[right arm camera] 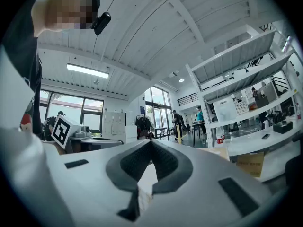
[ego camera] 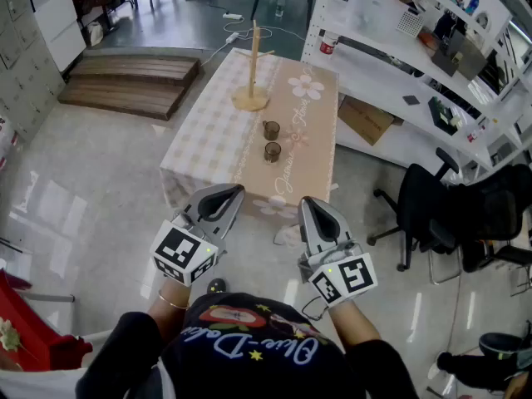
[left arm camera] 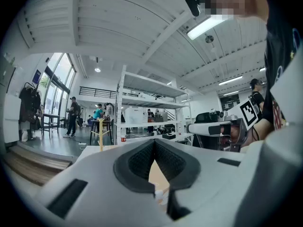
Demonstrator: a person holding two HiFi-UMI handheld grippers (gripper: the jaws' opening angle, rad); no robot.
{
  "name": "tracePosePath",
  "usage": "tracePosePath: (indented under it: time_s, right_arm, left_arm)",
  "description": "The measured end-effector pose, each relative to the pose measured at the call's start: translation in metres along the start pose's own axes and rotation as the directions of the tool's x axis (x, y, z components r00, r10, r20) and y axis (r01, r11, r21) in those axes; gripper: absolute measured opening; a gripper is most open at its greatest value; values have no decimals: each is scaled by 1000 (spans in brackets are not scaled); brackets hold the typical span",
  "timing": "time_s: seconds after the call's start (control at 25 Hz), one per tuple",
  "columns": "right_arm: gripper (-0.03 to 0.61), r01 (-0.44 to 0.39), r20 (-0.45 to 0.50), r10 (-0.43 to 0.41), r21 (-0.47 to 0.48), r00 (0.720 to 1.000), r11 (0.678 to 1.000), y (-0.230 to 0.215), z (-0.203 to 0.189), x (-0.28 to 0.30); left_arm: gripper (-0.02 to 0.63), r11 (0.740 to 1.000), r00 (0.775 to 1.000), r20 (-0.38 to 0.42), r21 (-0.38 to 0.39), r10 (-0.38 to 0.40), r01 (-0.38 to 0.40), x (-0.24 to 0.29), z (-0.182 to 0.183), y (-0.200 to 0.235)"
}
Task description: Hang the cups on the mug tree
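A wooden mug tree (ego camera: pixel 252 65) stands upright at the far end of a cloth-covered table (ego camera: pixel 199 131). Two dark glass cups (ego camera: pixel 272 130) (ego camera: pixel 273 151) stand on the table in front of it, one behind the other. My left gripper (ego camera: pixel 227 193) and right gripper (ego camera: pixel 312 207) are held side by side close to my body, short of the table's near edge. Both are shut with nothing between the jaws. In the left gripper view the jaw tips (left arm camera: pixel 154 143) meet, and the mug tree (left arm camera: pixel 101 138) shows far off. In the right gripper view the tips (right arm camera: pixel 151 143) also meet.
White shelving (ego camera: pixel 399 65) runs along the table's right side, with a cardboard box (ego camera: pixel 366 119) underneath. A black office chair (ego camera: pixel 424 214) stands at the right. A wooden platform (ego camera: pixel 133 81) lies on the floor at the left. People stand far off in the room.
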State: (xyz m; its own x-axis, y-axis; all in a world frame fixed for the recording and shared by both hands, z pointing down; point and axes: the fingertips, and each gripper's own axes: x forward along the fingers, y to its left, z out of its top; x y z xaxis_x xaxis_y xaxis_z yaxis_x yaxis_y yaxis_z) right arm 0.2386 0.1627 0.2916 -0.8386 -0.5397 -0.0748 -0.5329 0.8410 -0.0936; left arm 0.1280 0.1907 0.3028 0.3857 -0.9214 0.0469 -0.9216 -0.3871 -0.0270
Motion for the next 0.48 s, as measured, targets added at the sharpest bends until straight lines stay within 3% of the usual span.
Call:
tracePosePath:
  time_s: [0.48]
  right_arm:
    - [8,27,5,-27,-41,1000,999,-4,0,-2]
  left_arm:
    - [8,1000,1000,1,5,8,-8,1,0,-5]
